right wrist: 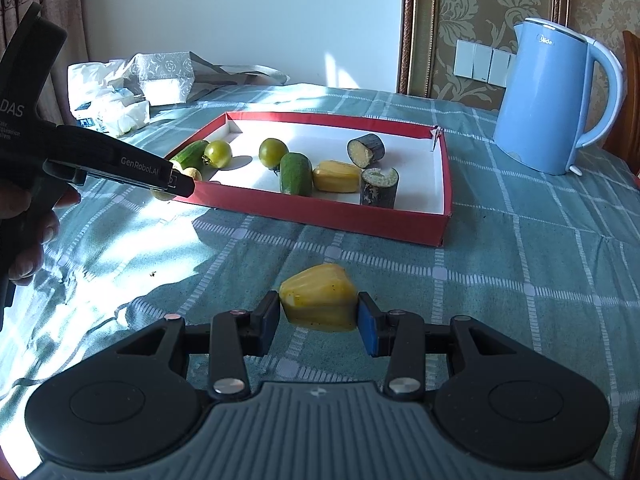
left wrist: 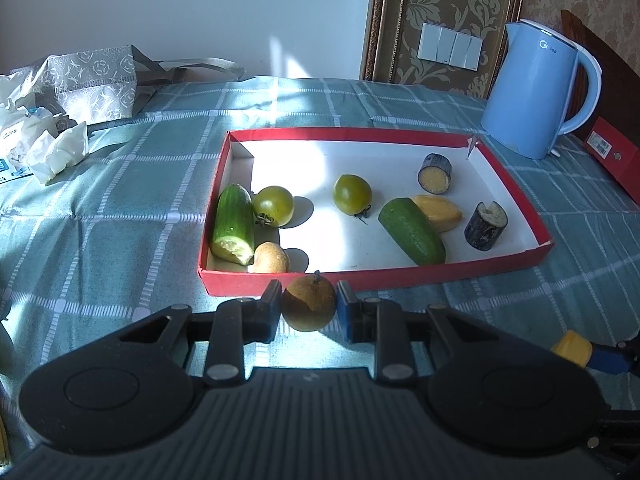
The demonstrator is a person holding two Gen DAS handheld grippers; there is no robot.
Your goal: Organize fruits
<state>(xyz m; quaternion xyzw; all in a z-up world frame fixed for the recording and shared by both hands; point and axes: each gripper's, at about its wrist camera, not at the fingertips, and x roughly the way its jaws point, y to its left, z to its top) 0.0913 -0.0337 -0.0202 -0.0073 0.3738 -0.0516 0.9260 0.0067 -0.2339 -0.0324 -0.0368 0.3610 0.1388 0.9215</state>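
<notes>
A red box [left wrist: 360, 276] with a white floor holds two cucumber pieces [left wrist: 234, 224], two green tomatoes [left wrist: 352, 194], a small brown fruit [left wrist: 272, 258], a yellow piece [left wrist: 438, 212] and two dark cut cylinders [left wrist: 486, 226]. My left gripper [left wrist: 308, 306] is shut on a brown round fruit [left wrist: 309, 304] just before the box's near wall. My right gripper [right wrist: 318, 312] is shut on a yellow fruit piece [right wrist: 318, 296], over the cloth short of the box [right wrist: 320, 216]. The left gripper [right wrist: 176, 184] also shows in the right wrist view.
A blue kettle [left wrist: 536, 92] stands at the back right beside a red folder [left wrist: 612, 152]. Crumpled bags and packets [left wrist: 52, 120] lie at the back left. A green checked cloth [left wrist: 120, 200] covers the table.
</notes>
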